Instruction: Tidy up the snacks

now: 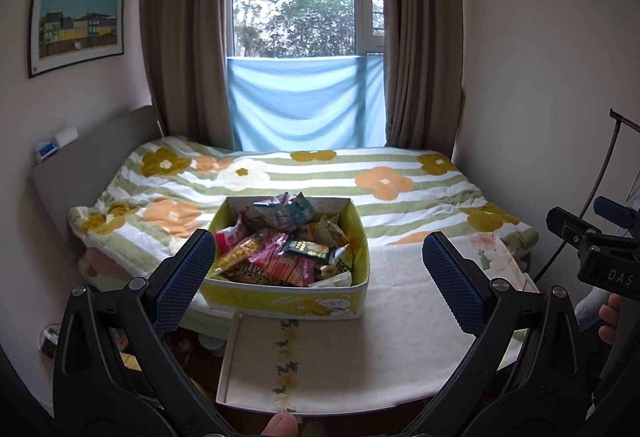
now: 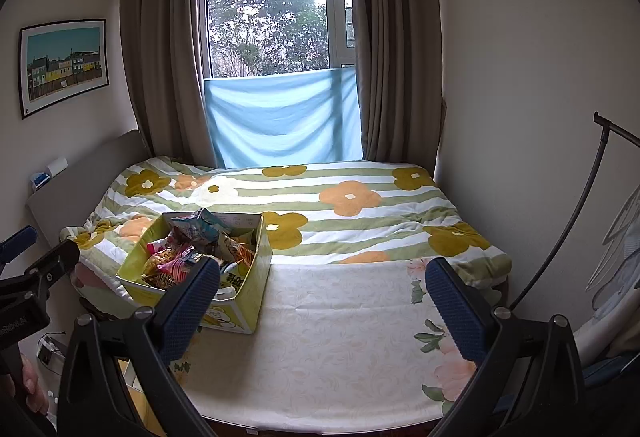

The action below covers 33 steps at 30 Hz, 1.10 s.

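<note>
A yellow-green cardboard box [image 1: 280, 299] full of mixed snack packets [image 1: 280, 257] sits on a cream floral cloth at the near edge of the bed. In the right wrist view the same box [image 2: 244, 301] lies to the left. My left gripper [image 1: 320, 277] hangs open in front of the box, its blue pads [image 1: 184, 277] wide apart with nothing between them. My right gripper [image 2: 324, 301] is open too, over the bare cream cloth [image 2: 328, 337] to the right of the box. The right gripper [image 1: 588, 245] also shows at the right edge of the left wrist view.
A flowered, green-striped quilt [image 1: 320, 173] covers the bed behind the box. A grey headboard [image 1: 100, 149] stands at the left, a wall at the right. Curtains and a window with a blue cloth [image 1: 304, 101] lie beyond. A black stand [image 2: 580, 205] leans at the right.
</note>
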Each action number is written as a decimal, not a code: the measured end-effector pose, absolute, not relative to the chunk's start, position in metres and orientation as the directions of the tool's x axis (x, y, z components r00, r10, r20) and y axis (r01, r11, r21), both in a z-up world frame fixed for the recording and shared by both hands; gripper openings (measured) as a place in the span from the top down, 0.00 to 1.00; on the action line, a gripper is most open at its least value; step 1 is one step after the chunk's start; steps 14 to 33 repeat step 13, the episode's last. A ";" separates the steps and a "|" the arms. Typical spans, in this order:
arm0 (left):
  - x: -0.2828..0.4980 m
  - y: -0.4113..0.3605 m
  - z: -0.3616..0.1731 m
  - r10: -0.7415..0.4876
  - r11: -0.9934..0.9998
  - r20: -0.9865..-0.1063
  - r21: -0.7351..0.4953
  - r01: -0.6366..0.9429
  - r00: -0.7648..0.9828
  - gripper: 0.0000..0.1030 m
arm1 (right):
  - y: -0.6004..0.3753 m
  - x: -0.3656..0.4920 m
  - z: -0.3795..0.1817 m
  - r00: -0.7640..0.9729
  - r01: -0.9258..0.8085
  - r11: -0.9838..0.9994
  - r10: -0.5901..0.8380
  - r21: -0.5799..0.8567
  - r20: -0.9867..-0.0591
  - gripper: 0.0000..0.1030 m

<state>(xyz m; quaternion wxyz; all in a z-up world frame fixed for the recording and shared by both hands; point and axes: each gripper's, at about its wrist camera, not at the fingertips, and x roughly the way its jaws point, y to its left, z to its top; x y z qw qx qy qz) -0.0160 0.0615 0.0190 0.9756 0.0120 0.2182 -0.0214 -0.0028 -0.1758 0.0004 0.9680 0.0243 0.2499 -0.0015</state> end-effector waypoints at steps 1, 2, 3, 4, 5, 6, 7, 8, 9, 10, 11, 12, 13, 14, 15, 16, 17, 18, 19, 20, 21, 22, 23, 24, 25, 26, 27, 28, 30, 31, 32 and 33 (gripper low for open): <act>-0.016 0.061 0.019 -0.028 0.999 -0.424 0.023 0.041 0.905 0.00 | -0.176 -0.003 0.000 0.875 0.013 0.999 0.011 0.046 -0.485 0.01; -0.016 0.059 0.019 -0.021 0.999 -0.422 0.031 0.037 0.906 0.00 | -0.175 -0.003 0.001 0.874 0.014 0.999 0.010 0.047 -0.485 0.01; -0.016 0.059 0.019 -0.016 0.999 -0.420 0.036 0.035 0.907 0.00 | -0.175 -0.003 0.001 0.875 0.014 0.999 0.011 0.047 -0.485 0.01; -0.016 0.059 0.019 -0.013 0.999 -0.419 0.039 0.032 0.908 0.00 | -0.175 -0.003 0.001 0.874 0.011 0.999 0.012 0.044 -0.485 0.01; -0.016 0.059 0.019 -0.012 0.999 -0.420 0.040 0.031 0.908 0.00 | -0.175 -0.003 0.000 0.874 0.011 0.999 0.012 0.044 -0.486 0.01; -0.015 0.059 0.019 -0.014 0.999 -0.420 0.038 0.033 0.907 0.00 | -0.174 -0.003 0.001 0.874 0.011 0.999 0.012 0.044 -0.486 0.01; -0.015 0.059 0.018 -0.015 0.999 -0.421 0.036 0.034 0.907 0.00 | -0.173 -0.003 0.001 0.873 0.012 0.999 0.011 0.044 -0.487 0.01; -0.015 0.060 0.018 -0.018 0.999 -0.422 0.033 0.035 0.907 0.00 | -0.173 -0.003 0.001 0.873 0.011 0.999 0.012 0.044 -0.487 0.01; -0.014 0.061 0.018 -0.021 0.999 -0.424 0.028 0.037 0.906 0.00 | -0.172 -0.002 0.001 0.873 0.011 0.999 0.011 0.043 -0.488 0.01; -0.014 0.062 0.017 -0.024 0.999 -0.424 0.025 0.038 0.905 0.00 | -0.171 -0.002 0.000 0.872 0.011 0.999 0.011 0.042 -0.489 0.01; -0.013 0.063 0.017 -0.026 0.999 -0.423 0.021 0.038 0.906 0.00 | -0.170 -0.002 0.000 0.872 0.012 0.999 0.010 0.042 -0.490 0.01; -0.014 0.064 0.017 -0.025 0.999 -0.421 0.020 0.037 0.907 0.00 | -0.168 -0.001 0.000 0.871 0.012 0.999 0.011 0.043 -0.491 0.01; -0.013 0.065 0.017 -0.022 0.999 -0.421 0.022 0.035 0.907 0.00 | -0.168 -0.001 0.000 0.871 0.013 0.999 0.010 0.042 -0.492 0.01; -0.013 0.065 0.017 -0.022 0.999 -0.421 0.022 0.035 0.907 0.00 | -0.168 -0.001 0.000 0.871 0.013 0.999 0.010 0.042 -0.492 0.01; -0.013 0.065 0.017 -0.022 0.999 -0.421 0.022 0.035 0.907 0.00 | -0.168 -0.001 0.000 0.871 0.013 0.999 0.010 0.042 -0.492 0.01; -0.013 0.065 0.017 -0.022 0.999 -0.421 0.022 0.035 0.907 0.00 | -0.168 -0.001 0.000 0.871 0.013 0.999 0.010 0.042 -0.492 0.01; -0.013 0.065 0.017 -0.022 0.999 -0.421 0.022 0.035 0.907 0.00 | -0.168 -0.001 0.000 0.871 0.013 0.999 0.010 0.042 -0.492 0.01; -0.013 0.065 0.017 -0.022 0.999 -0.421 0.022 0.035 0.907 0.00 | -0.168 -0.001 0.000 0.871 0.013 0.999 0.010 0.042 -0.492 0.01; -0.013 0.065 0.017 -0.022 0.999 -0.421 0.022 0.035 0.907 0.00 | -0.168 -0.001 0.000 0.871 0.013 0.999 0.010 0.042 -0.492 0.01; -0.013 0.065 0.017 -0.022 0.999 -0.421 0.022 0.035 0.907 0.00 | -0.168 -0.001 0.000 0.871 0.013 0.999 0.010 0.042 -0.492 0.01; -0.013 0.065 0.017 -0.022 0.999 -0.421 0.022 0.035 0.907 0.00 | -0.168 -0.001 0.000 0.871 0.013 0.999 0.010 0.042 -0.492 0.01; -0.013 0.065 0.017 -0.022 0.999 -0.421 0.022 0.035 0.907 0.00 | -0.168 -0.001 0.000 0.871 0.013 0.999 0.010 0.042 -0.492 0.01; -0.013 0.065 0.017 -0.022 0.999 -0.421 0.022 0.035 0.907 0.00 | -0.168 -0.001 0.000 0.871 0.013 0.999 0.010 0.042 -0.492 0.01; -0.013 0.065 0.017 -0.022 0.999 -0.421 0.022 0.035 0.907 0.00 | -0.168 -0.001 0.000 0.871 0.013 0.999 0.010 0.042 -0.492 0.01; -0.013 0.065 0.017 -0.022 0.999 -0.421 0.022 0.035 0.907 0.00 | -0.168 -0.001 0.000 0.871 0.013 0.999 0.010 0.042 -0.492 0.01; -0.013 0.065 0.017 -0.022 0.999 -0.421 0.022 0.035 0.907 0.00 | -0.168 -0.001 0.000 0.871 0.013 0.999 0.010 0.042 -0.492 0.01; -0.013 0.065 0.017 -0.022 0.999 -0.421 0.022 0.035 0.907 0.00 | -0.168 -0.001 0.000 0.871 0.013 0.999 0.010 0.042 -0.492 0.01; -0.013 0.065 0.017 -0.022 0.999 -0.421 0.022 0.035 0.907 0.00 | -0.168 -0.001 0.000 0.871 0.013 0.999 0.010 0.042 -0.492 0.01; -0.013 0.065 0.017 -0.022 0.999 -0.421 0.022 0.035 0.907 0.00 | -0.168 -0.001 0.000 0.871 0.013 0.999 0.010 0.042 -0.492 0.01; -0.013 0.065 0.017 -0.022 0.999 -0.421 0.022 0.035 0.907 0.00 | -0.168 -0.001 0.000 0.871 0.013 0.999 0.010 0.042 -0.492 0.01; -0.013 0.065 0.017 -0.022 0.999 -0.421 0.022 0.035 0.907 0.00 | -0.168 -0.001 0.000 0.871 0.013 0.999 0.010 0.042 -0.492 0.01; -0.013 0.065 0.017 -0.022 0.999 -0.421 0.022 0.035 0.907 0.00 | -0.168 -0.001 0.000 0.871 0.013 0.999 0.010 0.042 -0.492 0.01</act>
